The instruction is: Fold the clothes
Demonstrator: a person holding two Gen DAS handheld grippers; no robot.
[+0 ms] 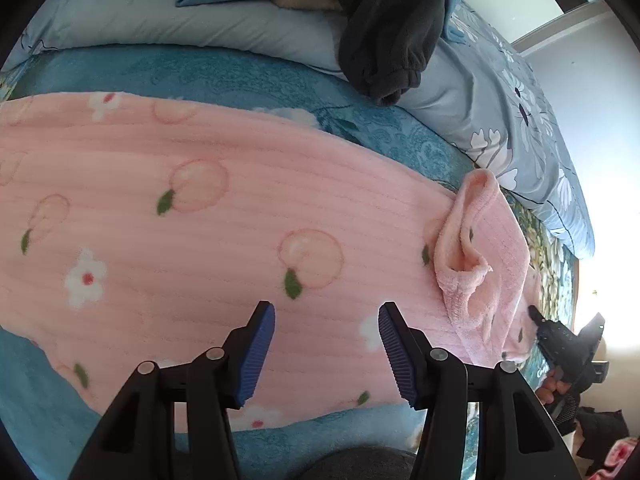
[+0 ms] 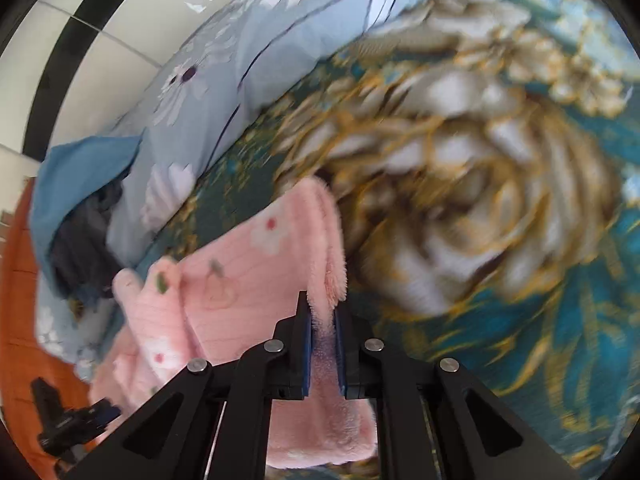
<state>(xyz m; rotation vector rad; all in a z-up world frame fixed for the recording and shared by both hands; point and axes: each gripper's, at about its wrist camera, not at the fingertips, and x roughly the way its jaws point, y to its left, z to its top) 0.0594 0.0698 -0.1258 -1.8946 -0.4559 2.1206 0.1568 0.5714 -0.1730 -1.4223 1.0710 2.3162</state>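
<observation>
A pink fleece garment (image 1: 208, 216) with peach and flower prints lies spread flat on the blue bed cover (image 1: 224, 76). Its right end (image 1: 480, 256) is lifted and bunched. My left gripper (image 1: 326, 344) is open and empty, hovering just above the garment's near edge. My right gripper (image 2: 323, 324) is shut on the pink garment's edge (image 2: 256, 264) and holds it above the bed. The right gripper also shows in the left wrist view (image 1: 560, 340) at the far right, at the garment's lifted end. The left gripper shows in the right wrist view (image 2: 72, 420) at the lower left.
A dark grey garment (image 1: 392, 28) hangs over a light blue pillow (image 1: 192, 24) at the back. A floral blue quilt (image 1: 528, 120) runs along the right. The bed cover has a large white and gold flower print (image 2: 460, 184). An orange-brown floor (image 2: 24, 320) lies beside the bed.
</observation>
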